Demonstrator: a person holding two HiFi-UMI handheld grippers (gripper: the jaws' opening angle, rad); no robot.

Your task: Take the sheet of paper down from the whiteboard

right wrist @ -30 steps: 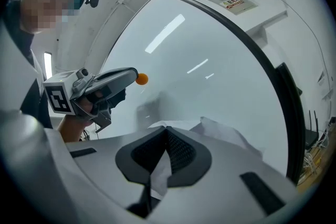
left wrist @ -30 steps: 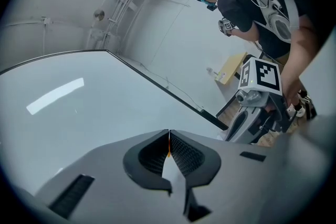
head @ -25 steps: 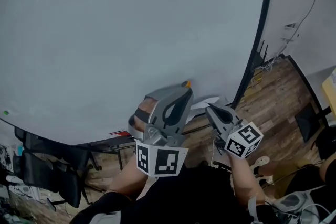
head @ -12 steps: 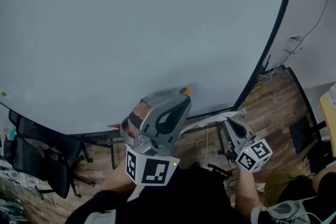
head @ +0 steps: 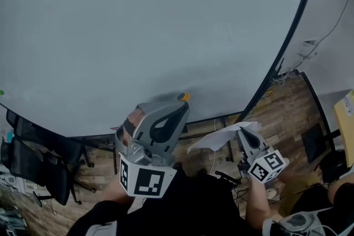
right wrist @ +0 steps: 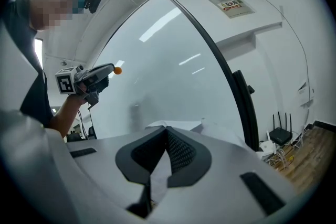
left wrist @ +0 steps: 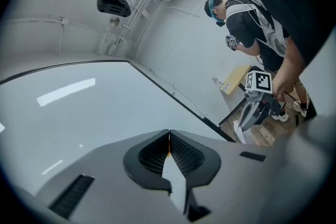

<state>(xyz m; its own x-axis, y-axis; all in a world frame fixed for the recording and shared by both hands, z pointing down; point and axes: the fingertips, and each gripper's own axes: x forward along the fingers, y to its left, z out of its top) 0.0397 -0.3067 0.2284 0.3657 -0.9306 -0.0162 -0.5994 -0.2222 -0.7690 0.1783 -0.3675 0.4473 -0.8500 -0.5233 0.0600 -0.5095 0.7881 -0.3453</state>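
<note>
This looks like an office or lab workroom. A very large whiteboard [head: 138,25] in a black frame [head: 287,41] stands on metal legs over a wood-plank floor [head: 287,113], black office chairs [head: 33,163] are pushed in beneath its left corner, and loose cables [head: 279,75] trail on the floor by its right edge. The walls are plain white with a cable [head: 332,14] running down them and a printed notice [right wrist: 231,3] fixed high up, a router [right wrist: 281,134] with upright antennas sits near the floor, and another person [left wrist: 252,23] stands by the far wall.
</note>
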